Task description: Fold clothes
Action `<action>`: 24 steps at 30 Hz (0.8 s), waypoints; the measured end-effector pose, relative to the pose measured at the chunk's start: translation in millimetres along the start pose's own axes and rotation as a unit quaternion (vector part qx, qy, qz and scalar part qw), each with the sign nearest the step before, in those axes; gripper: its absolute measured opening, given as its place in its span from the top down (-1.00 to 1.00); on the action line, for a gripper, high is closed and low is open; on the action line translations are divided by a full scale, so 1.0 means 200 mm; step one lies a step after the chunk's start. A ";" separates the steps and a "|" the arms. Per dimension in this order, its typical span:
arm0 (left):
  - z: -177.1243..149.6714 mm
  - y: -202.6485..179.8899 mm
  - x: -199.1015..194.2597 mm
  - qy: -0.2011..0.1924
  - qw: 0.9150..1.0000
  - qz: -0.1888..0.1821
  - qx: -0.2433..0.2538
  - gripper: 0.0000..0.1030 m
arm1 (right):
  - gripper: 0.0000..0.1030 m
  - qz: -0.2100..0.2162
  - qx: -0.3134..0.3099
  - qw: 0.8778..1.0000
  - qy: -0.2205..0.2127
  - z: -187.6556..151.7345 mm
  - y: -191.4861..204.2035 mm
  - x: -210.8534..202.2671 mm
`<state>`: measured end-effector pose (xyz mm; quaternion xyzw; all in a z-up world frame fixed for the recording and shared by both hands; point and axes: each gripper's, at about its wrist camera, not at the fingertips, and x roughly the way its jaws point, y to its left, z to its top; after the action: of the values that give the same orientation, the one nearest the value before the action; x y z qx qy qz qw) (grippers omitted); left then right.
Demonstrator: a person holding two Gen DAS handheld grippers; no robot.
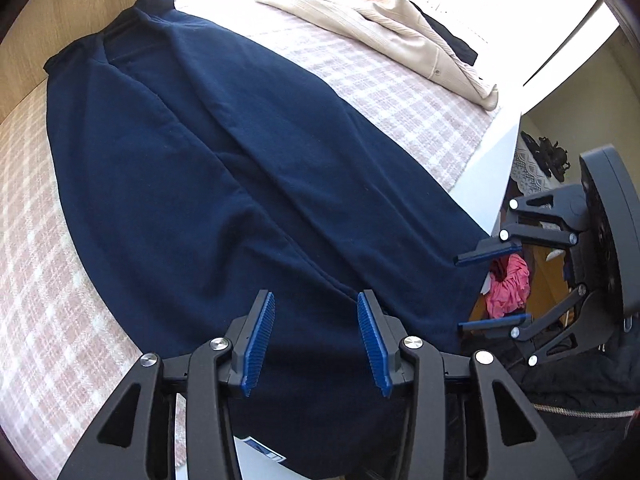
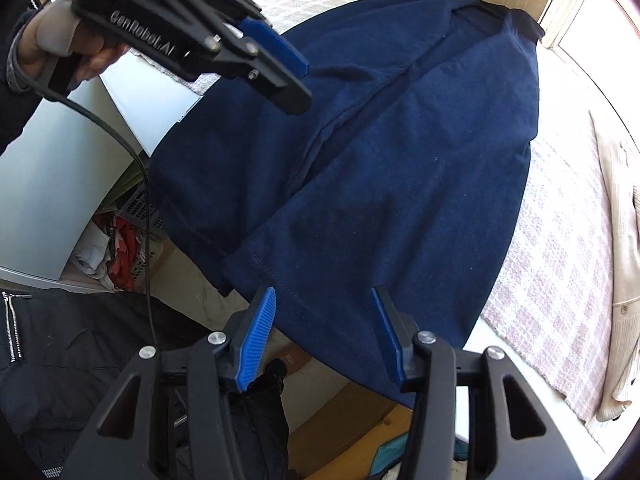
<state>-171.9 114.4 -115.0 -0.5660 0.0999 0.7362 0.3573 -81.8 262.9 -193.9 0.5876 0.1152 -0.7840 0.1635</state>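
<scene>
1. A navy shirt (image 1: 248, 168) lies lengthwise on a pink checked blanket (image 1: 48, 264), its sides folded in toward the middle; its hem hangs over the near edge of the bed, and how far down it reaches is cut off.
2. The left gripper (image 1: 316, 340) hangs over the hem with jaws parted, no cloth pinched between the blue pads.
3. The right gripper (image 2: 324, 332) is likewise parted above the hem's corner, holding nothing.
4. A cream cardigan (image 1: 404, 36) lies at the far side, partly washed out by window glare.
5. A hand (image 2: 60, 46) grips the left tool's handle; the rest of the person is out of frame.
6. Clutter on the floor is too blurred to identify.
</scene>
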 end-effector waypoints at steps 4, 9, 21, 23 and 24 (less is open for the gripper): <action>0.18 0.07 0.04 0.002 0.999 0.036 0.003 -0.09 | 0.07 0.006 0.010 1.000 0.007 -0.04 -0.14 0.00; 0.39 0.21 0.09 0.008 0.996 0.087 -0.023 -0.18 | 0.06 0.005 0.021 1.000 0.012 0.07 -0.12 0.03; 0.03 -0.14 0.03 0.036 0.997 -0.057 0.041 -0.31 | 0.06 0.039 0.176 0.983 -0.025 -0.23 -0.41 -0.19; -0.06 -0.19 0.03 0.049 0.995 -0.072 0.042 -0.31 | 0.06 0.094 0.198 0.975 -0.041 -0.24 -0.40 -0.19; -0.11 -0.19 0.03 0.053 0.995 -0.067 0.041 -0.31 | 0.06 0.107 0.199 0.973 -0.057 -0.23 -0.39 -0.21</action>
<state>-131.4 133.4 -117.8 -0.5948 0.1105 0.6747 0.4227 -61.1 355.9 -168.1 0.5715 -0.1157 -0.8015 0.1325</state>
